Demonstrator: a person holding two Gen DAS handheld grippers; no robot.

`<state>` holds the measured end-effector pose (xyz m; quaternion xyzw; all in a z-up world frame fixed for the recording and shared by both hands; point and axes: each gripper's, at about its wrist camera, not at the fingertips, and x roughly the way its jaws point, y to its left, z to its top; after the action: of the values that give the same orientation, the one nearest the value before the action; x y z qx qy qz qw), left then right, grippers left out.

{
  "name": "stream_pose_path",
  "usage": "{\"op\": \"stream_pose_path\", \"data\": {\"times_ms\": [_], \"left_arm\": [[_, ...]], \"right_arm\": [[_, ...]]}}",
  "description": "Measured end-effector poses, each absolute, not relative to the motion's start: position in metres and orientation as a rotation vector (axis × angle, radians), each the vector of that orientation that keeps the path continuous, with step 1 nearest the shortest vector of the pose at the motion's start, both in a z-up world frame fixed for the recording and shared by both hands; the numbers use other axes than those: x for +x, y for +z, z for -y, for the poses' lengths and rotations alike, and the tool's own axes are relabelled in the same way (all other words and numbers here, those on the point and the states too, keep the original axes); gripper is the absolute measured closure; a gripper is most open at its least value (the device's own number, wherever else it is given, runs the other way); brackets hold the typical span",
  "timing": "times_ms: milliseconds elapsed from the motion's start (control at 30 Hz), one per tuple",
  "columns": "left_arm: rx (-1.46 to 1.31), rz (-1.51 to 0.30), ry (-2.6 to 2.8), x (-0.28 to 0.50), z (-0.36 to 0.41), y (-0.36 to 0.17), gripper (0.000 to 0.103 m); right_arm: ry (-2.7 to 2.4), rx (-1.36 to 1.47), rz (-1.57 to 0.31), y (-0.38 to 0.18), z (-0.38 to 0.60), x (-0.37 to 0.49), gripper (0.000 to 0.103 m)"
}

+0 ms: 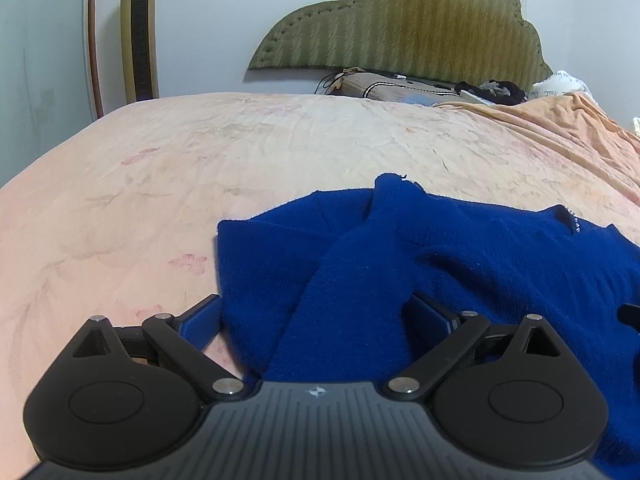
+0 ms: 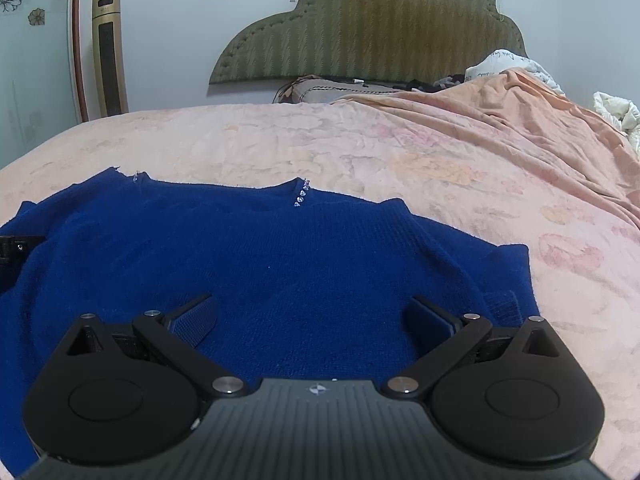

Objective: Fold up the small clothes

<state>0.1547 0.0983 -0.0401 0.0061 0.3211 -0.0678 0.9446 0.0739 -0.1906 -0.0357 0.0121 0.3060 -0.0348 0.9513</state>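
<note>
Bed (image 2: 320, 152) with peach floral sheet, green headboard (image 2: 380, 28) far. Blue sweater (image 2: 260, 248) lies near edge, sleeve (image 1: 360, 248) folded across body. I see left gripper (image 1: 316, 316) spread wide, sleeve between fingers, ungrasped. Right gripper (image 2: 312, 320) released over hem. Risk: fuzzy knit bunches, pinch grabs both layers, fold skews, sheet drags too.

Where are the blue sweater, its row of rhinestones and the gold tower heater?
blue sweater (image 2: 272, 264): right wrist view, middle of its knit body.
rhinestones (image 2: 302, 193): right wrist view, middle of the row at the neckline.
gold tower heater (image 1: 139, 36): left wrist view, its dark front grille.
</note>
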Motion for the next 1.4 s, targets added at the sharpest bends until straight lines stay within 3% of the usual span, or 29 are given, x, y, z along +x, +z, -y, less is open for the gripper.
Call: {"op": "stream_pose_path", "data": {"times_ms": [667,1033,1200,1400], "left_arm": [[0.025,-0.646,-0.131,0.154,-0.098,-0.036,0.004],[0.2,-0.595,-0.195,0.132,-0.098,-0.003,0.004],[0.173,-0.653,-0.225,0.142,-0.124,0.01,0.004],[0.184,-0.687,-0.173,0.152,-0.15,0.013,0.004]], "right_arm": [[-0.046,0.069,-0.628,-0.036,0.197,0.074,0.0],[-0.053,0.053,-0.641,-0.036,0.193,0.076,0.0],[-0.047,0.07,-0.651,-0.033,0.196,0.075,0.002],[-0.081,0.014,-0.502,-0.002,0.161,0.034,0.0]]}}
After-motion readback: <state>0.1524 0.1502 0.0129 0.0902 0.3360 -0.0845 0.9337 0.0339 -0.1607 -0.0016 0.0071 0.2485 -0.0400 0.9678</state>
